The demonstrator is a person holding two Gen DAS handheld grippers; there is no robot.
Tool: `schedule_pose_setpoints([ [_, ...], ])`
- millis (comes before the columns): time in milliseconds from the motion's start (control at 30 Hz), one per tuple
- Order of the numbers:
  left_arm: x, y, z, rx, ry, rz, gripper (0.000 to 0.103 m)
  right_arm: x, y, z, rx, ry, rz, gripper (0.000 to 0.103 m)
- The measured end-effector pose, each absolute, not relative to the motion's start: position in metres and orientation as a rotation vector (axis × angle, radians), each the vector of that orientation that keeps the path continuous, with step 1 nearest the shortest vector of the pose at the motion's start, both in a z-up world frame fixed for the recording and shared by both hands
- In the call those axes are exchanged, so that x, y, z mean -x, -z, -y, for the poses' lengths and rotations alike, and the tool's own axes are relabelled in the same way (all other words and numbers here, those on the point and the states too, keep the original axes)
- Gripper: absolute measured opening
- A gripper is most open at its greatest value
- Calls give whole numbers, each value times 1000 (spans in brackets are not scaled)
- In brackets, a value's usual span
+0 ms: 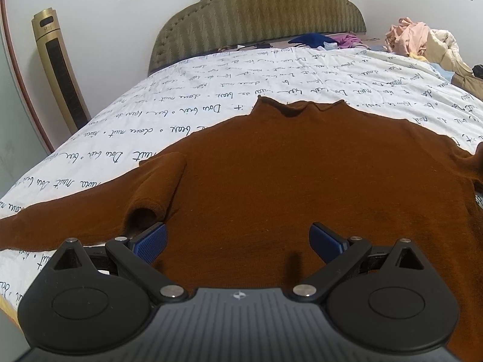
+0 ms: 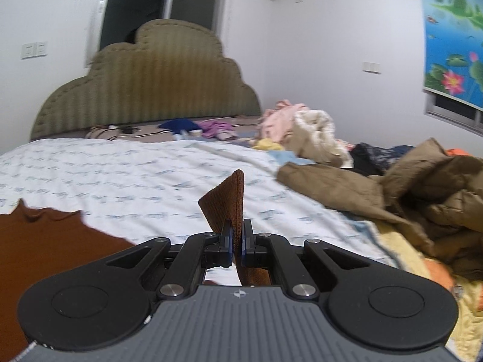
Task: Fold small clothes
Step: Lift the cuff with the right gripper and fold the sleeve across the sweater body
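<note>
Left wrist view showed the brown sweater (image 1: 286,181) flat mid-bed, one sleeve (image 1: 157,187) folded in; left hand-held gripper (image 1: 238,241) gaped empty; right hand-held gripper (image 2: 237,241) pinched the other cuff (image 2: 226,202); body folds remained.

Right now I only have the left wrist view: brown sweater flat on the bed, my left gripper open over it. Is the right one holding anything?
Observer: Yes. The right gripper is shut on a sweater cuff, which sticks up between the fingers.
Operator: Anything near it on that side?
Observer: A tan jacket lies crumpled on the bed to its right.
Operator: Is that cuff lifted?
Observer: It stands above the white quilt.
</note>
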State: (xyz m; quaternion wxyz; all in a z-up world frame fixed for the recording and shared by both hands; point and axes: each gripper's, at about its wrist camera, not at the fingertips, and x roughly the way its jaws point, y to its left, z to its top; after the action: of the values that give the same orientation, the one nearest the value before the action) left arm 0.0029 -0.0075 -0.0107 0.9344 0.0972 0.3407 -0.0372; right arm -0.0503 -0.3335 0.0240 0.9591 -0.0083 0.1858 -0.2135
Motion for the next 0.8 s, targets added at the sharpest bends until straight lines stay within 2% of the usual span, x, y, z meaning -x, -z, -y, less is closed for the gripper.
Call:
schedule_pose_setpoints([
  [533, -3, 10, -9, -175, 54, -706, 101, -17, -35, 217, 60, 191, -393, 6],
  [800, 1, 5, -38, -136, 18, -705, 101, -64, -24, 138, 74, 42, -458, 6],
])
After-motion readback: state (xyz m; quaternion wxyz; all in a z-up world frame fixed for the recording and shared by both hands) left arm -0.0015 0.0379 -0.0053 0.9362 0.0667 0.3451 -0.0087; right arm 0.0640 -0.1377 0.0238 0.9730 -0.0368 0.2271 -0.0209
